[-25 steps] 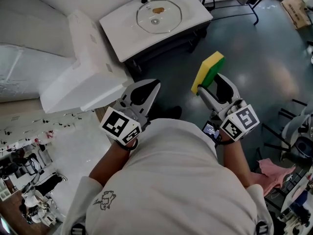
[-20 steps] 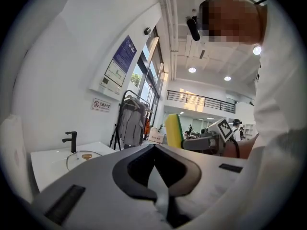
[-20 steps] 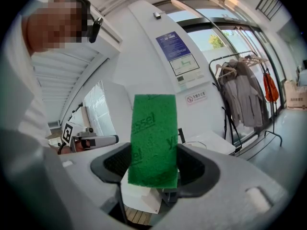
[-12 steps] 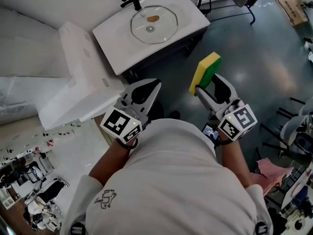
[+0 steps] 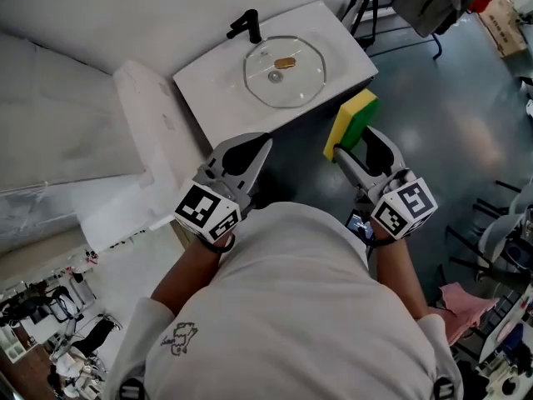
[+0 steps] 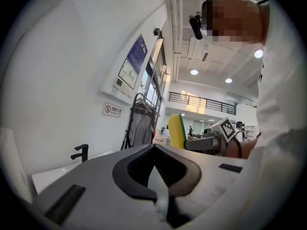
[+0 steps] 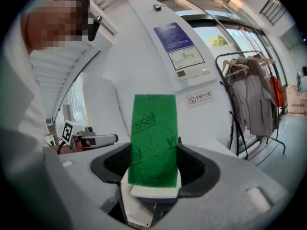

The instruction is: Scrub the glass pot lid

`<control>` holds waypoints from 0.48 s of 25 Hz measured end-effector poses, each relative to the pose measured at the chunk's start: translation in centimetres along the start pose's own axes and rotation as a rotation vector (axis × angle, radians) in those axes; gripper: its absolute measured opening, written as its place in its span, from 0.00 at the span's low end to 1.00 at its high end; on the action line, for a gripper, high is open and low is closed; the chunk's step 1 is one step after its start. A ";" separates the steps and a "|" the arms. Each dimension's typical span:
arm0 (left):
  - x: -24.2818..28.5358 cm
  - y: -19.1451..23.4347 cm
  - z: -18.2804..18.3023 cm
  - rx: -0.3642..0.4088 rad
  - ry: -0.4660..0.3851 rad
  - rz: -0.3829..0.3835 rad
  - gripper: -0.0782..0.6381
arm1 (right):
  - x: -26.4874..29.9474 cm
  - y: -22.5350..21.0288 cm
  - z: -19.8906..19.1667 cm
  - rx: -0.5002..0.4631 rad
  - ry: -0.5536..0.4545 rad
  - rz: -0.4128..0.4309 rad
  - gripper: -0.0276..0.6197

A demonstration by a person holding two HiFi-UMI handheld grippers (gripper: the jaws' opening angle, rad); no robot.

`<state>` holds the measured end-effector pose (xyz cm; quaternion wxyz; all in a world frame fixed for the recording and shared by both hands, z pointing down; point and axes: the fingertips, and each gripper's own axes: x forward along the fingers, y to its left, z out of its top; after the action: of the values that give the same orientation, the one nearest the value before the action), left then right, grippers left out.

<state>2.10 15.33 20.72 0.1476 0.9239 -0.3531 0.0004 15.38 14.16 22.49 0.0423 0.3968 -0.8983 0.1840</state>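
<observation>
In the head view the glass pot lid (image 5: 283,72) lies flat in the basin of a white sink unit (image 5: 208,86), with a brown smear on the glass near its knob. A black faucet (image 5: 247,25) stands behind it. My right gripper (image 5: 344,150) is shut on a yellow-and-green sponge (image 5: 351,122), (image 7: 154,138), held upright just short of the sink's front edge. My left gripper (image 5: 263,143), (image 6: 154,148) is shut on nothing, level with the right one, and also short of the sink. The left gripper view shows the sponge (image 6: 177,131) off to its right.
A large white foam panel (image 5: 150,132) leans to the left of the sink. A clothes rack with hanging garments (image 7: 249,99) stands against the wall. A pink cloth (image 5: 462,294) and metal stand legs (image 5: 500,248) are on the dark floor at right.
The sink and lid have shifted right and come closer to both grippers in the head view. Both grippers keep the same pose, the right one still clamped on the sponge.
</observation>
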 end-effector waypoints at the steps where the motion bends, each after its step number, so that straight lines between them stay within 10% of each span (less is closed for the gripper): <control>1: -0.1 1.1 0.5 0.003 0.001 -0.003 0.11 | 1.1 0.1 0.5 -0.004 -0.004 -0.003 0.50; 12: -1.8 9.4 0.5 -0.038 0.036 0.010 0.11 | 9.5 1.3 1.4 -0.022 0.035 0.010 0.50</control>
<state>-5.46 9.71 22.60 0.1715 0.9189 -0.3550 0.0110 8.04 7.81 22.93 0.0615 0.3885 -0.9014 0.1811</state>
